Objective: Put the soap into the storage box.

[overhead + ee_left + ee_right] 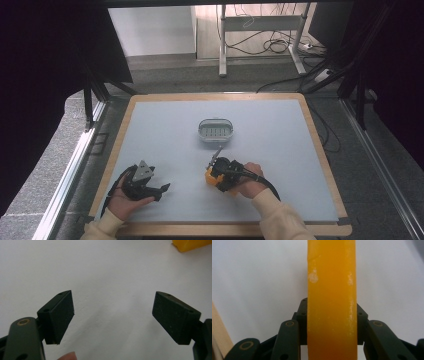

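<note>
Gripping an unmarked orange block (332,302), right hand-held gripper (332,322) clamped.

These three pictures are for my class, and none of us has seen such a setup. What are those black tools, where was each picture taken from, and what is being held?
A person at a table holds a hand-operated two-jaw gripper in each hand. The high view looks down from above. The other two come from cameras riding on the grippers. The left gripper is open over bare surface. The right gripper is shut on an orange block, which also shows under that hand in the high view. Farther back stands a small white oval container.
</note>
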A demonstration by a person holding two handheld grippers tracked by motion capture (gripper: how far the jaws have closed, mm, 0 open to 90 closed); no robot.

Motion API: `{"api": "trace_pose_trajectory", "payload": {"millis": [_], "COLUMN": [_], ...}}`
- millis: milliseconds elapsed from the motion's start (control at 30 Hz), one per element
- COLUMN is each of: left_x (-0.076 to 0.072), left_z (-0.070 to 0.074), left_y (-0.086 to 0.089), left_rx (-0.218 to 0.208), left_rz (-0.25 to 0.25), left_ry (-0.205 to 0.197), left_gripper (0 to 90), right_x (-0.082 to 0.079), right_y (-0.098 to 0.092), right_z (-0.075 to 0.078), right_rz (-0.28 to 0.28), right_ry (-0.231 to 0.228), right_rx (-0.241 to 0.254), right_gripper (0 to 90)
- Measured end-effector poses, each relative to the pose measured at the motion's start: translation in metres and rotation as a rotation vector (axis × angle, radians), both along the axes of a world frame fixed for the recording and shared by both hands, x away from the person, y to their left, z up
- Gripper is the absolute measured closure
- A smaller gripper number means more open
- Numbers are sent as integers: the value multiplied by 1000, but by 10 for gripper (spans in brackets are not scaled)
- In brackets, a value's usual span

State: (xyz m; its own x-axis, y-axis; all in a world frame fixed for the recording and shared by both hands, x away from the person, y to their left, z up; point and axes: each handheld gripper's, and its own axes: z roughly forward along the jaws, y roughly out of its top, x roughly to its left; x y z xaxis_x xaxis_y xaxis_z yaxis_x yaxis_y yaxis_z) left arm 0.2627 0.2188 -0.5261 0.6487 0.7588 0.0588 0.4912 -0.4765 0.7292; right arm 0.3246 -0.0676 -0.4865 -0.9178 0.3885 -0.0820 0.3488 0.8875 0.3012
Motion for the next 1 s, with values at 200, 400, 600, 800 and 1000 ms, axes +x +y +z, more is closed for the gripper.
{"api": "trace_pose_trajectory", "payload": {"millis": [200, 400, 600, 800, 1000], "left_x": [0, 0, 0, 1, 1], "left_z": [1, 0, -1, -2, -1], "left_y": [1, 0, 0, 0, 1], "left_rx": [1, 5, 10, 12, 16], "left_rz": [-1, -1, -2, -3, -5], "left_ry": [-4, -3, 2, 3, 3], "left_gripper": [180, 180, 180, 180, 180], "right_x": [-1, -3, -3, -4, -4], "right_y": [-8, -16, -18, -19, -18], "right_z": [11, 24, 26, 26, 26], "right_rz": [-12, -5, 9, 15, 23], "right_ry": [-22, -33, -39, -41, -40], "right_rx": [23, 49, 48, 42, 42], "right_gripper": [614, 614, 615, 614, 615]}}
